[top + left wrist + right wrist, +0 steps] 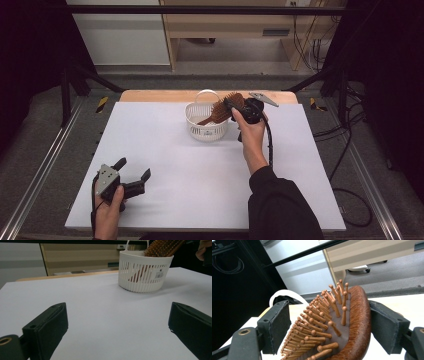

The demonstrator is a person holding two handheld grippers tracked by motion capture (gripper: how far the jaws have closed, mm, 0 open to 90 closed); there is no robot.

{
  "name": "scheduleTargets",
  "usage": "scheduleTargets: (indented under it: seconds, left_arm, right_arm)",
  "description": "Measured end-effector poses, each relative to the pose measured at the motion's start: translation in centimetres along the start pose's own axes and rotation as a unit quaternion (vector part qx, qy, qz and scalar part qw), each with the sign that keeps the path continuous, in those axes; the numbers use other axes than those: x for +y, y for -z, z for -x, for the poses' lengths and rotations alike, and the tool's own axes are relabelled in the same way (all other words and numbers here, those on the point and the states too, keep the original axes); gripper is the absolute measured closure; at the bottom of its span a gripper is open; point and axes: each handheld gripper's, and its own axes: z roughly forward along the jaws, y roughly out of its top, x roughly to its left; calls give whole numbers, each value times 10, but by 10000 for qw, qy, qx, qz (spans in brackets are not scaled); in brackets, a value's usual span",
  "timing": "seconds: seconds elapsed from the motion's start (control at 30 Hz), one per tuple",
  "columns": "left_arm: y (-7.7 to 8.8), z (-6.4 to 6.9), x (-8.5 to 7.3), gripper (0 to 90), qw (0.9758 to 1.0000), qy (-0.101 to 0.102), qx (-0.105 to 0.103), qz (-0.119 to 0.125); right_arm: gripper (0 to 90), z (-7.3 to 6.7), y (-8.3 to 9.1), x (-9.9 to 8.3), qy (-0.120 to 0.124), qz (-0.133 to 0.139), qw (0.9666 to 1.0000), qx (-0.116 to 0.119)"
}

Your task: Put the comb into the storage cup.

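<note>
The brush [223,108] is a wooden paddle brush with a dark rounded rim, a padded face and rows of wooden pins with ball tips; it looks light and stiff, and its polished rim is probably a little slippery, while the pins could bend or snap if squeezed from the face; the best hold seems to be across the solid edges of the head or on the handle, not on the pins. It stands tilted in the white basket [206,121] near the far edge of the counter [200,175], handle down inside, head leaning out over the rim towards the right claw [235,104].

The right claw [329,325] brackets the head; in the right gripper view the right pad lies against or just beside the wooden rim, whether touching is hard to tell, and the left pad stands clear of the pins with a gap showing; so the jaws are apart and not clamping, with the brush between them, resting in the basket.

The left claw [134,174] sits low at the near left of the counter, well apart from the basket; its jaws are spread wide with nothing between them.
</note>
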Motion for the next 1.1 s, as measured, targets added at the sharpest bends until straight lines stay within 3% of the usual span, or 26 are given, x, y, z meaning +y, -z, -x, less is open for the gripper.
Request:
scheduleTargets:
  seconds: [0.83,1.1]
  left_arm:
    - [0,0,0,24,10000,6,5,0]
    - [0,0,0,25,10000,6,8,0]
  right_arm:
    - [145,-2,11,10,111,278,9995,-61]
    - [122,-3,19,14,244,388,9989,-26]
